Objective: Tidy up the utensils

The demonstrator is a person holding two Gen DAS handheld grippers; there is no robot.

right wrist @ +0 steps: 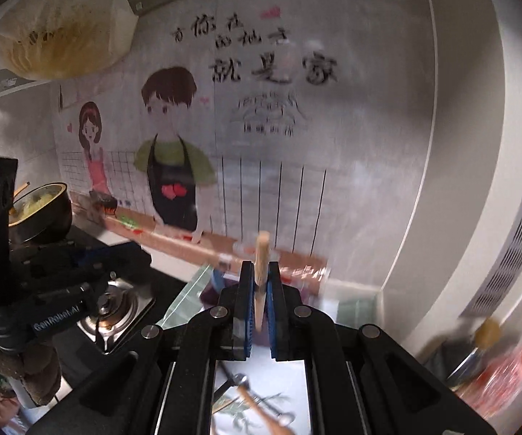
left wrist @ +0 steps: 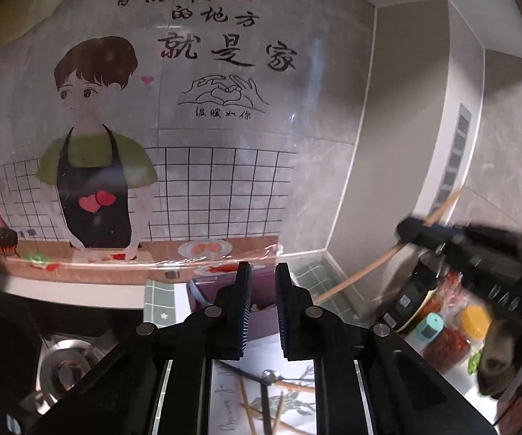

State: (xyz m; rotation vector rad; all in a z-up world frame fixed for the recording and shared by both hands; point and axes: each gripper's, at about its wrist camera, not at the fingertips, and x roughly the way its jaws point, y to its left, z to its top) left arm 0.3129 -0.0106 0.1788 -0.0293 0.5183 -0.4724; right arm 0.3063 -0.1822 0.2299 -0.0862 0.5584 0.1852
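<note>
My left gripper [left wrist: 263,282]: jaws narrow, small gap, nothing between. Utensils [left wrist: 271,380] loose on white mat [left wrist: 289,355] below. My right gripper [right wrist: 259,282]: jaws clamped on chopstick [right wrist: 261,253], lifted over counter; purple box [left wrist: 261,311] ahead.

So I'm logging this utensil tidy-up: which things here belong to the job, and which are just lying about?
Job:
right gripper, gripping a wooden chopstick
left gripper, empty
spoon on the counter
purple box

Lying about:
spice jars
pot
stove burner
</note>
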